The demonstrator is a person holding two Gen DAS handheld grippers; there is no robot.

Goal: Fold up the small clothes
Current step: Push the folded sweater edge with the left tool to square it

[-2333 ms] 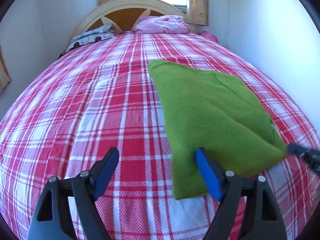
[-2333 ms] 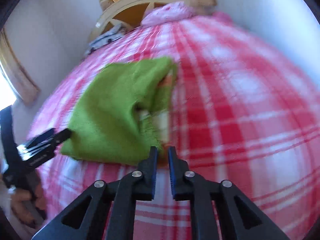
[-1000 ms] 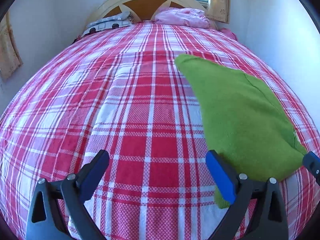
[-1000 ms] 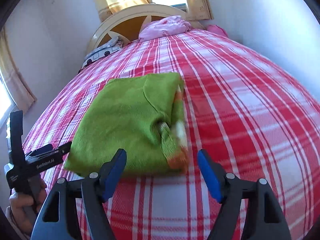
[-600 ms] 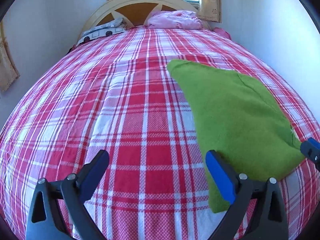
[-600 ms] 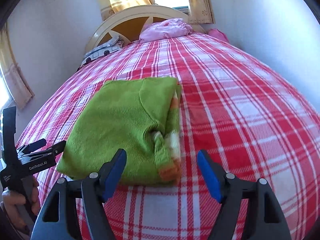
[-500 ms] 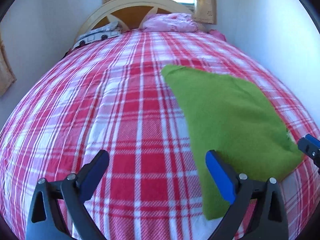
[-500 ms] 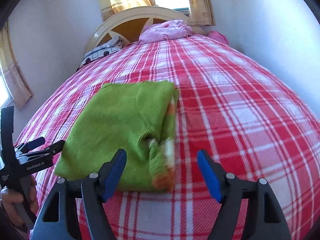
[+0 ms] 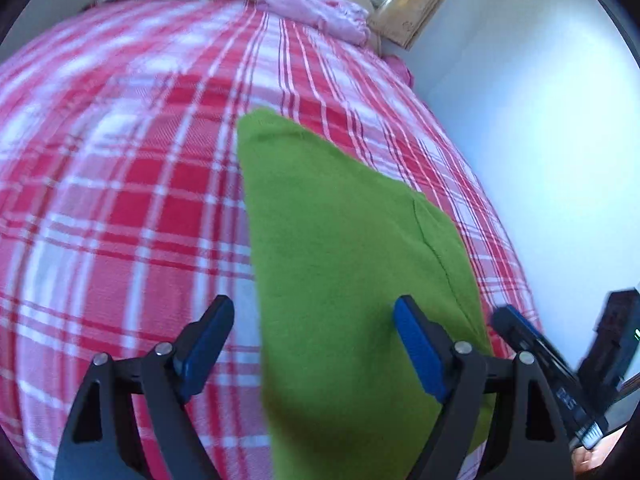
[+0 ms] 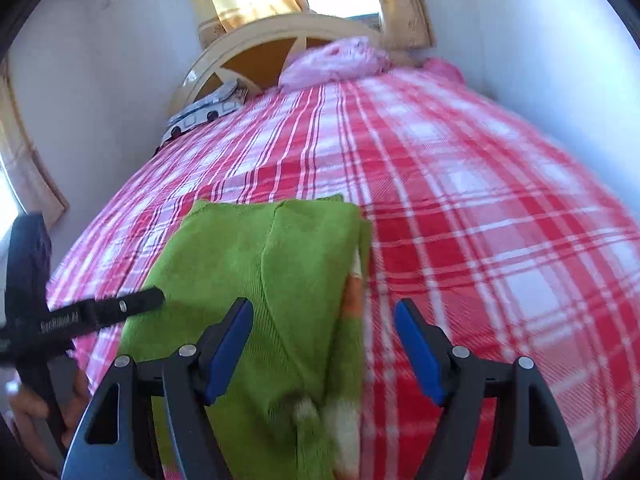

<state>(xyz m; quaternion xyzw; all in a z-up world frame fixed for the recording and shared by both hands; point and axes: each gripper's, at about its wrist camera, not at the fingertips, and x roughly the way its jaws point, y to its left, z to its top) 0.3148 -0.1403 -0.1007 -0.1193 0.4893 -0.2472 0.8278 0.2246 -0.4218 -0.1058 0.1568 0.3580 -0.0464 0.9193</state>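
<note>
A folded green knit garment (image 9: 344, 248) (image 10: 276, 272) lies flat on the red-and-white plaid bed. My left gripper (image 9: 316, 336) hovers over its near left edge; the jaws are closing, with the cloth's edge below the gap and no pad pressing on it. My right gripper (image 10: 324, 340) stands open over the garment's right edge, where an orange and white cuff (image 10: 352, 304) shows. Each gripper appears in the other's view: the right one (image 9: 532, 344) at the lower right, the left one (image 10: 100, 312) at the lower left, held by a hand (image 10: 44, 404).
Plaid bedspread (image 10: 480, 208) stretches away to a cream headboard (image 10: 280, 40). A pink pillow (image 10: 340, 60) and a patterned pillow (image 10: 204, 112) lie at its head. A white wall (image 9: 540, 120) runs along the bed's right side.
Both grippers moved in over the green garment, which now fills the space under their jaws. The left view swung right and rolled, and its jaws narrowed slightly.
</note>
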